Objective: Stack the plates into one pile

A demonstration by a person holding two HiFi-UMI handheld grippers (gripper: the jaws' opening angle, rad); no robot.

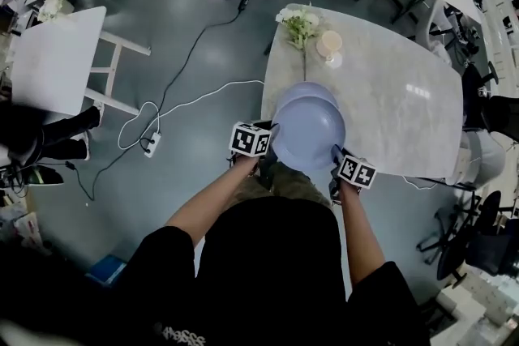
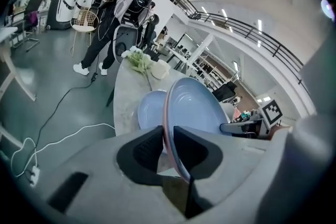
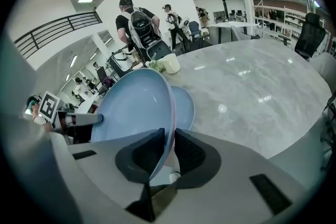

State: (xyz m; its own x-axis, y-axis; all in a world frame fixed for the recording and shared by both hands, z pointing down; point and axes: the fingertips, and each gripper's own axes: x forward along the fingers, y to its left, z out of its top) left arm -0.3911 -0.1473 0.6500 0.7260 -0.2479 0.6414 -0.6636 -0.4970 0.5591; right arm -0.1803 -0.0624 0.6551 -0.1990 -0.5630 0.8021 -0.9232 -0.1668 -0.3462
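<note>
Both my left gripper and right gripper clench one round pale-blue plate. A second blue plate lies close beyond, on grey marble table.

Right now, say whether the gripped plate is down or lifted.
Lifted: left gripper and right gripper clamp the gripped plate above the second plate.

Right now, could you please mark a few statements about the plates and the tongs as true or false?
1. The left tongs and the right tongs clamp one blue plate at opposite rims. True.
2. A second plate lies on the marble table. True.
3. The left tongs stand open and empty. False: they are shut on the blue plate's rim.
4. The flowers lie on the floor. False: they are on the table, beyond the plates.
</note>
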